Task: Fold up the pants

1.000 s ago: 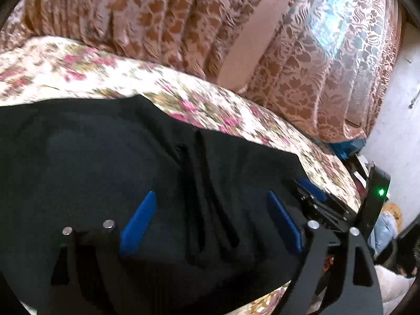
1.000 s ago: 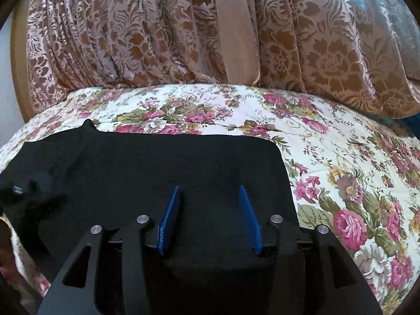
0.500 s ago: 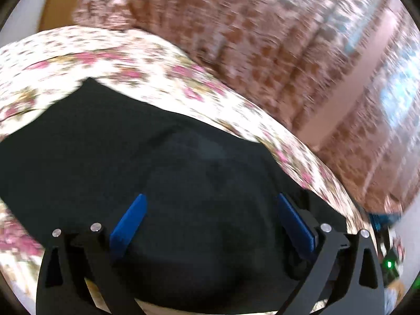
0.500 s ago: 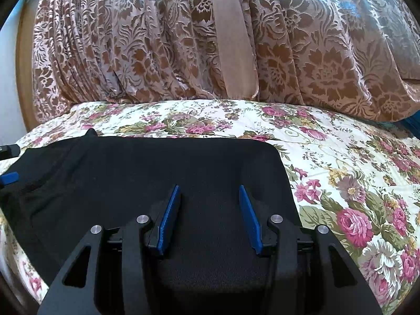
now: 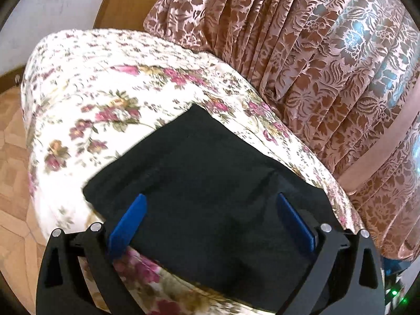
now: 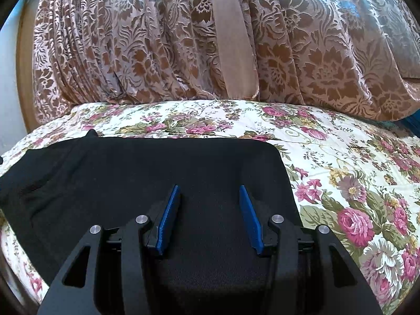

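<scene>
Black pants (image 5: 210, 173) lie folded flat on the flowered bedspread (image 5: 105, 92). In the left wrist view I see their left end, with a corner near the bed's edge. My left gripper (image 5: 210, 197) hangs over that end with its jaws wide open and nothing pinched between the blue pads (image 5: 128, 223). In the right wrist view the pants (image 6: 157, 170) stretch off to the left. My right gripper (image 6: 208, 187) sits low over their right end. Its pads (image 6: 249, 220) stand partly apart, with flat cloth showing between them.
A brown patterned curtain (image 6: 131, 39) hangs along the far side of the bed. Bare bedspread (image 6: 341, 157) lies to the right of the pants. Tiled floor (image 5: 13, 170) drops away past the bed's left edge. A small green light (image 5: 393, 292) glows at the lower right.
The left gripper has swung leftwards along the pants, from the part with the drawstrings to their left end, rolling as it went. The right gripper has stayed put.
</scene>
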